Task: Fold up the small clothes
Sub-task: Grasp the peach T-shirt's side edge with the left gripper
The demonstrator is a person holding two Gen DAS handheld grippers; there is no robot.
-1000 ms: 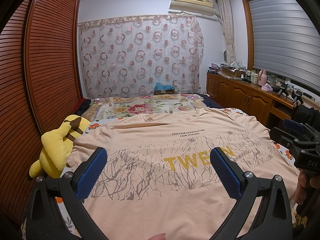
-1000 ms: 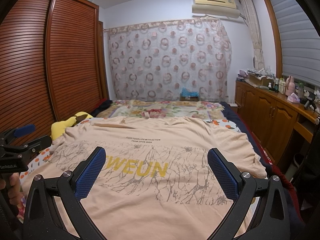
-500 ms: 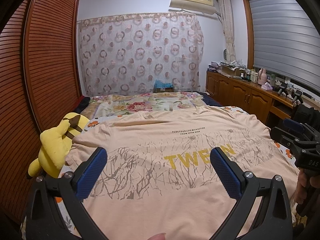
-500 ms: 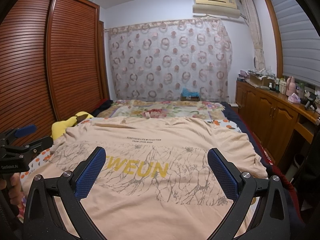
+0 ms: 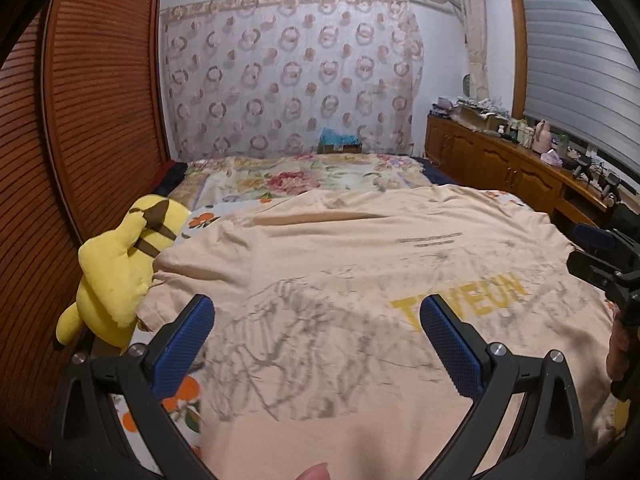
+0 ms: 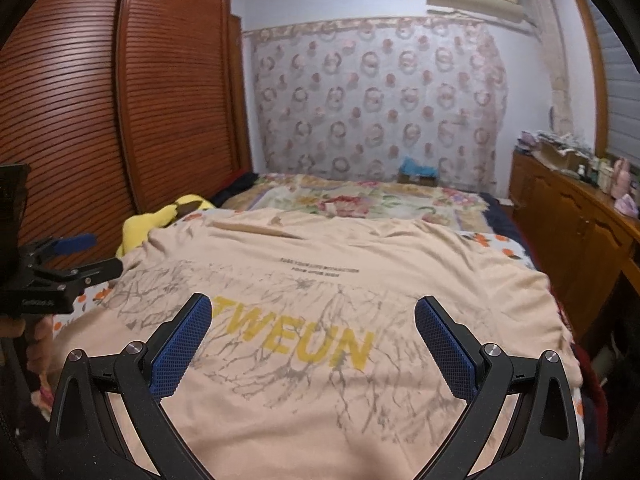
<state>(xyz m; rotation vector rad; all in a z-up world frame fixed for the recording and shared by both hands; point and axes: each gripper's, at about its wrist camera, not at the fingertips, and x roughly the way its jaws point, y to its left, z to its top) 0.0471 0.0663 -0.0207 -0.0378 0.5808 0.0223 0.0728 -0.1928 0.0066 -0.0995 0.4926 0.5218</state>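
Shirt (image 5: 360, 248) lies spread flat on the bed (image 5: 304, 176), peach, print side up, straight ahead of and beneath both my tools. Yellow "TWEUN" lettering sits between the right gripper's (image 6: 314, 344) fingers in its view; in the left view it falls by the right-hand finger.

Left gripper (image 5: 316, 344): released, blue pads wide apart, nothing between them but shirt below. I cannot tell whether the tips touch the fabric. Right gripper: likewise released, fingers spread, grasping nothing.

Each tool appears in the other's view: right one at the far right edge of the left view, left one at the far left edge of the right view.

Plush (image 5: 120, 268), yellow, lies off the left gripper's left finger, against the shirt's sleeve edge. Wardrobe (image 6: 120, 100) with slatted doors runs along the left. Curtain (image 5: 288, 72) hangs straight ahead beyond the bed; cabinet (image 6: 572, 216) stands to the right, cluttered on top.

Both views slightly blurred.
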